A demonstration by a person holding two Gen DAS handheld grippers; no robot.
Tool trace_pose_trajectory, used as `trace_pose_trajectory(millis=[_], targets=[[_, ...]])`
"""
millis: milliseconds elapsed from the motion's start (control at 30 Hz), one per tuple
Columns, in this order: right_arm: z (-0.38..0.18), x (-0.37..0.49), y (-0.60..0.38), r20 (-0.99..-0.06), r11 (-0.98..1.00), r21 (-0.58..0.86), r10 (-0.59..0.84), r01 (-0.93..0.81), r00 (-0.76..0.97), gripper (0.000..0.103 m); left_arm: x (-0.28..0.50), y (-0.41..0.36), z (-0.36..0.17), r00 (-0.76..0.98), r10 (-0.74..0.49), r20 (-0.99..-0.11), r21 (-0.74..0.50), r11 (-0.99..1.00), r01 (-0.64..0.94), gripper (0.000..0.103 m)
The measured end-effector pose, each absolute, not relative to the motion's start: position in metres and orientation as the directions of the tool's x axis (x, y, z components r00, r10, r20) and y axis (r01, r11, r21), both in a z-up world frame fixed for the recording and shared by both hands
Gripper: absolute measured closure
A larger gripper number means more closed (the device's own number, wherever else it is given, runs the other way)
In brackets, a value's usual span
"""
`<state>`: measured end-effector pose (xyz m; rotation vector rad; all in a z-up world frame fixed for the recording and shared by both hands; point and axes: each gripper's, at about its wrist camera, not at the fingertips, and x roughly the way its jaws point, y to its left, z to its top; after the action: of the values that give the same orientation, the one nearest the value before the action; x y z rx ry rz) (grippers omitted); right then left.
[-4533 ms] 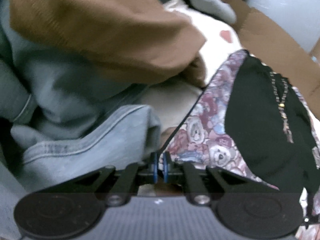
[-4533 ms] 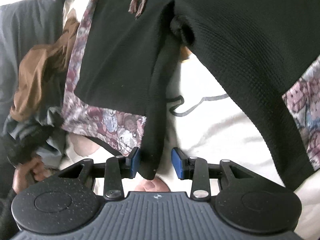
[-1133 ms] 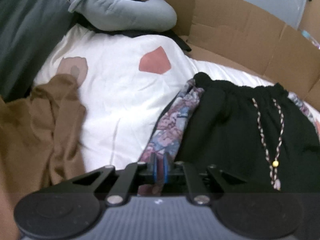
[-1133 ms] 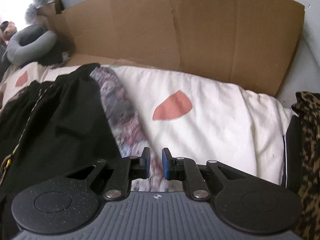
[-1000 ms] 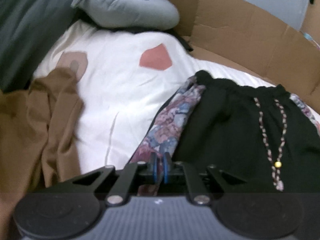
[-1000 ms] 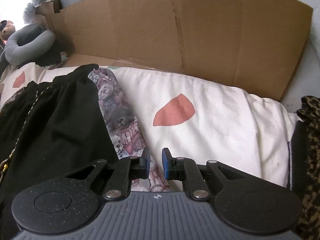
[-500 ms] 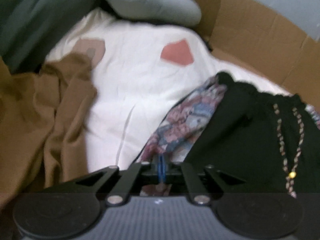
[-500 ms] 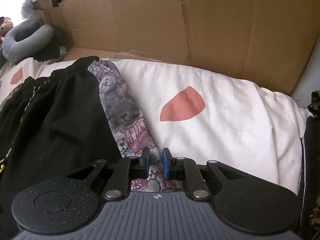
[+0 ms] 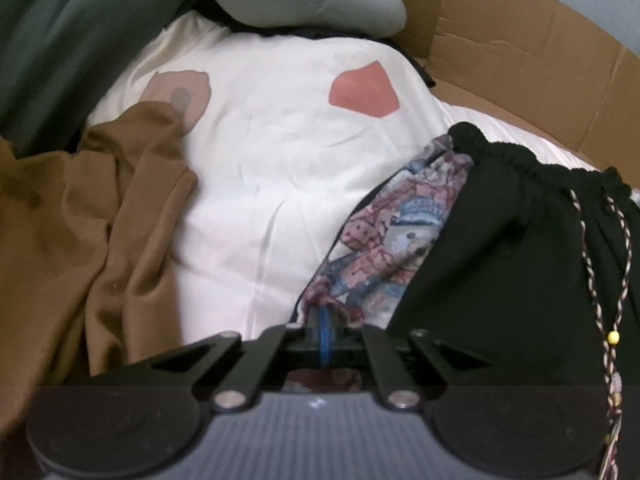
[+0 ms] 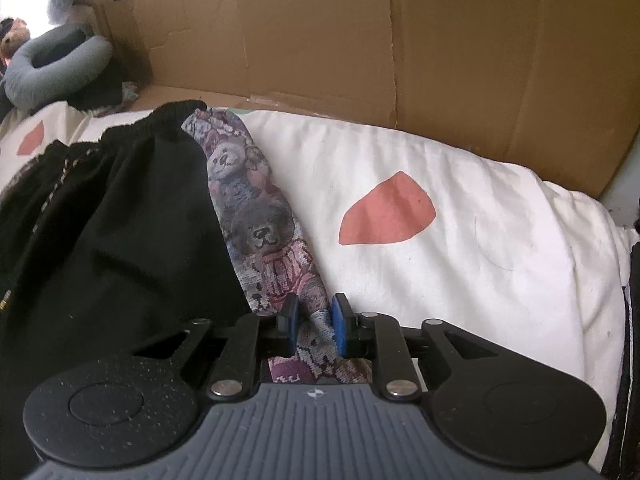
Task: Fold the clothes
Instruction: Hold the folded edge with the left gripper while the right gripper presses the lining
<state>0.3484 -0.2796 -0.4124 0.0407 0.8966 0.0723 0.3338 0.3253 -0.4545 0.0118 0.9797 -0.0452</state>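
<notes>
The black shorts (image 9: 516,248) with bear-print side strips lie spread on the white blanket (image 9: 280,152), filling the right of the left view and the left of the right view. This looks like the laying-flat step before the first fold. The left gripper (image 9: 321,322) is pressed tight, pinching one printed edge. The right gripper (image 10: 314,318) pinches the other strip. Both point steeply down. Next, they likely need to let go.

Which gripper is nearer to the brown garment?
Left. The left gripper pinches the shorts' teddy-print edge, with the brown garment lying just beside it. The right gripper holds the opposite edge; no brown garment shows there.
</notes>
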Motion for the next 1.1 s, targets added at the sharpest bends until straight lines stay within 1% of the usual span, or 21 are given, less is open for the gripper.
trace_pose_trajectory(millis=[100,233,300,400,500,600,933,1100], targets=[[-0.413,0.346,-0.269,-0.777,0.996,-0.005,0.052,-0.089,0.627,0.084,0.333,0.325,-0.454,0.557,-0.031,-0.830,-0.006,0.999,0.048,0.101],[-0.402,0.342,-0.267,-0.767,0.992,-0.017,0.067,-0.125,0.639,0.083,0.331,0.325,-0.452,0.558,-0.033,-0.829,-0.008,0.999,0.046,0.101],[-0.394,0.344,-0.275,-0.744,0.995,0.003,0.070,-0.101,0.664,0.082,0.330,0.325,-0.452,0.559,-0.033,-0.828,-0.009,0.999,0.046,0.101],[-0.391,0.351,-0.290,-0.739,0.998,0.038,0.062,-0.050,0.670,0.082,0.329,0.325,-0.453,0.560,-0.032,-0.828,-0.006,0.999,0.047,0.101],[-0.395,0.354,-0.296,-0.748,0.999,0.037,0.048,-0.030,0.662,0.082,0.329,0.324,-0.453,0.559,-0.029,-0.829,-0.004,0.999,0.047,0.101],[-0.403,0.353,-0.297,-0.761,0.999,0.045,0.052,-0.027,0.647,0.082,0.329,0.325,-0.453,0.559,-0.031,-0.829,-0.003,0.999,0.051,0.101],[-0.397,0.349,-0.292,-0.735,0.998,0.054,0.062,-0.034,0.676,0.082,0.327,0.326,-0.455,0.562,-0.033,-0.827,0.004,0.998,0.064,0.101],[-0.405,0.347,-0.286,-0.751,0.997,0.058,0.082,-0.057,0.655,0.082,0.327,0.325,-0.456,0.557,-0.032,-0.830,0.016,0.997,0.081,0.101]])
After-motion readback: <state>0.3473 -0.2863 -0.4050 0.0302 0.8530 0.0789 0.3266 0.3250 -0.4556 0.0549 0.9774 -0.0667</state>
